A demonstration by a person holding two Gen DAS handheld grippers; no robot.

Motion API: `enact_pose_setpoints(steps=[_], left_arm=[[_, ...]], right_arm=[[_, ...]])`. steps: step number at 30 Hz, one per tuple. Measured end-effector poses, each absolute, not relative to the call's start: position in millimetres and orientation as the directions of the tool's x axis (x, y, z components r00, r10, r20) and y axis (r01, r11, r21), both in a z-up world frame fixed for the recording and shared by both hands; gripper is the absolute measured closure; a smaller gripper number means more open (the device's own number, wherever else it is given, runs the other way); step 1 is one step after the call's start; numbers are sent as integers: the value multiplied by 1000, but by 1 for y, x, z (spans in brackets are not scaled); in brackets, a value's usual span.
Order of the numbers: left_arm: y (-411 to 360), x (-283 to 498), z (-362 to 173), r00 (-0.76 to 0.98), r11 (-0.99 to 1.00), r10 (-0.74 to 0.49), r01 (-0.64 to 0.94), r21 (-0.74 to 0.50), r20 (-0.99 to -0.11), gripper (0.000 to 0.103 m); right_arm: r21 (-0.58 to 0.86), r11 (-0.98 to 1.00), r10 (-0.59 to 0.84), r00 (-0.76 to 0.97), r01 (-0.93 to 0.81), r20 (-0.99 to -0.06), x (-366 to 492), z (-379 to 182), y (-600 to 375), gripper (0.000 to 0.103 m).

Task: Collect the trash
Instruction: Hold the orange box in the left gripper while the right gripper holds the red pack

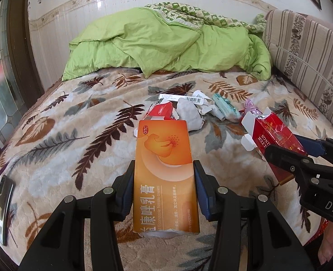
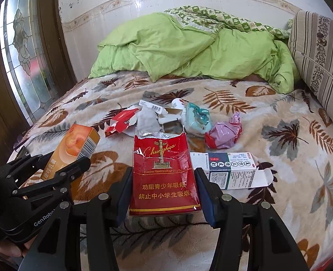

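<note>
My left gripper (image 1: 164, 169) is shut on an orange medicine box (image 1: 165, 158), held above the bed; from the right wrist view that orange medicine box (image 2: 76, 149) and the left gripper (image 2: 71, 169) show at the left. My right gripper (image 2: 164, 171) is shut on a torn red cigarette pack (image 2: 163, 169), its pads against both sides; the same red cigarette pack (image 1: 277, 144) shows at the right of the left wrist view, in the right gripper (image 1: 288, 146). More trash lies beyond on the blanket: a small red carton (image 2: 119, 124), torn white paper (image 2: 148, 119), a teal tissue packet (image 2: 198, 119), a crumpled lilac wrapper (image 2: 225, 133) and a flattened white medicine box (image 2: 231, 170).
A leaf-patterned blanket (image 2: 279, 113) covers the bed, with a green quilt (image 2: 200, 52) heaped at the far end. A striped cushion (image 2: 320, 52) lines the right side. A phone (image 1: 3, 205) lies at the bed's left edge. A stained-glass door (image 2: 24, 52) stands at the left.
</note>
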State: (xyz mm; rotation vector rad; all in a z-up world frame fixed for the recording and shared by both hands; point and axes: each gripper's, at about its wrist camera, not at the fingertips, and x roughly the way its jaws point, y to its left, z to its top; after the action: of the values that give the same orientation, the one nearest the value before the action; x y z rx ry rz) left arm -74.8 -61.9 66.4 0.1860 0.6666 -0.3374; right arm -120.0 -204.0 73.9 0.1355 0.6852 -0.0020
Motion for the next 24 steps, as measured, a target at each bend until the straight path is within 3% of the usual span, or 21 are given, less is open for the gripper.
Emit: enact_pose_setpoints(steps=[24], left_arm=[[-63, -77, 67, 739, 930, -242, 362, 68, -628, 57]], right_arm=[[120, 992, 42, 788, 40, -614, -123, 78, -204, 46]])
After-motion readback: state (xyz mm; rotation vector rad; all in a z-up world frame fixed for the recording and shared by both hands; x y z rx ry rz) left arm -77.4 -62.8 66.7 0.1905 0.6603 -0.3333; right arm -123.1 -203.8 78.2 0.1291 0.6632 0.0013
